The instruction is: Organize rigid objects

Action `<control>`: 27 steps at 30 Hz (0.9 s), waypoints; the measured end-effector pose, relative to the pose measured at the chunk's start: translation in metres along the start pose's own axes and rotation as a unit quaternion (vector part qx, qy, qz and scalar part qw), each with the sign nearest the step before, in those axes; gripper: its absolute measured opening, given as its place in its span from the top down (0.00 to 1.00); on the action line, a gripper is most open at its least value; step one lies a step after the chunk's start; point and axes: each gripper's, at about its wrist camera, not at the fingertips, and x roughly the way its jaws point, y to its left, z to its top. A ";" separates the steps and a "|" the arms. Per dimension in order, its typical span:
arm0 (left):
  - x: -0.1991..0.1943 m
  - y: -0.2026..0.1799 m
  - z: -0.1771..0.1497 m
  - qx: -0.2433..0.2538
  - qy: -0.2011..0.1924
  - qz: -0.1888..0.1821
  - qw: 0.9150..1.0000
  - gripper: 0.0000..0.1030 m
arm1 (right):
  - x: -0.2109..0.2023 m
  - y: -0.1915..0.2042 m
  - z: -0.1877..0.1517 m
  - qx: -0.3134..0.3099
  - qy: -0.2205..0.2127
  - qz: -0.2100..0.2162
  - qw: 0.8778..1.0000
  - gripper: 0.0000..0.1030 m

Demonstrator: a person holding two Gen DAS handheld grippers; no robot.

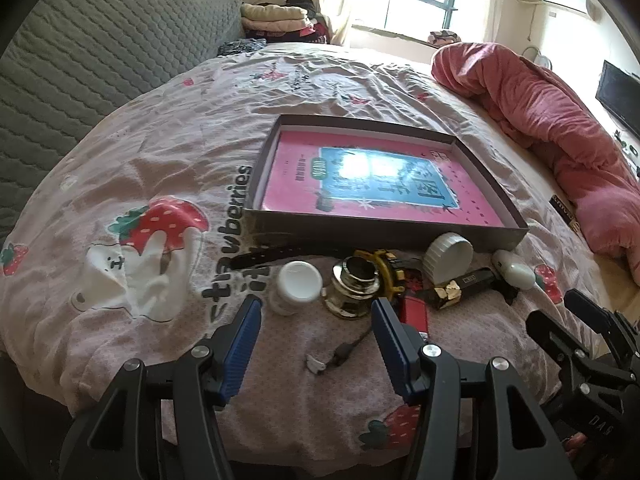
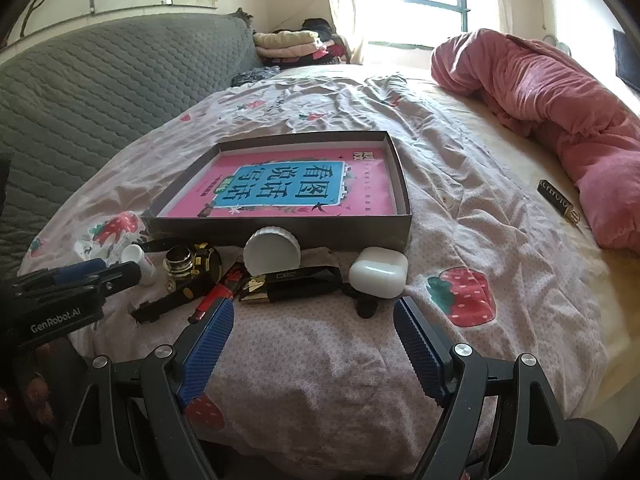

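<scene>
A shallow dark box [image 1: 384,230] [image 2: 280,230] with a pink book in it lies on the bed. In front of it lie small objects: a white bottle [image 1: 298,286] [image 2: 138,258], a metal ink jar [image 1: 354,284] [image 2: 180,264], a yellow-rimmed watch [image 1: 390,270], a red lighter [image 1: 416,312] [image 2: 218,294], a white ribbed lid [image 1: 448,256] [image 2: 272,254], a black-gold case [image 1: 464,286] [image 2: 292,282] and a white earbud case [image 1: 516,272] [image 2: 378,272]. My left gripper [image 1: 316,316] is open just before the bottle and jar. My right gripper [image 2: 314,320] is open before the black-gold case.
A rumpled pink blanket [image 1: 560,128] [image 2: 552,108] lies on the right. A grey quilted headboard [image 1: 80,60] [image 2: 100,76] stands on the left. A small black label item [image 2: 558,200] lies near the blanket. A small cable piece [image 1: 336,358] lies between my left fingers.
</scene>
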 end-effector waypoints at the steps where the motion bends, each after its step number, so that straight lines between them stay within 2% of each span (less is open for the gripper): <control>1: 0.000 0.003 0.000 -0.003 0.000 0.001 1.000 0.45 | -0.001 -0.001 0.000 0.001 -0.002 0.000 1.000 0.20; 15: 0.011 0.032 0.003 -0.038 0.015 0.009 0.999 0.45 | -0.001 -0.030 0.008 0.045 -0.008 -0.013 0.999 0.20; 27: 0.027 0.024 0.004 -0.021 0.022 0.001 1.000 0.45 | 0.017 -0.051 0.011 0.077 0.014 -0.020 0.997 0.20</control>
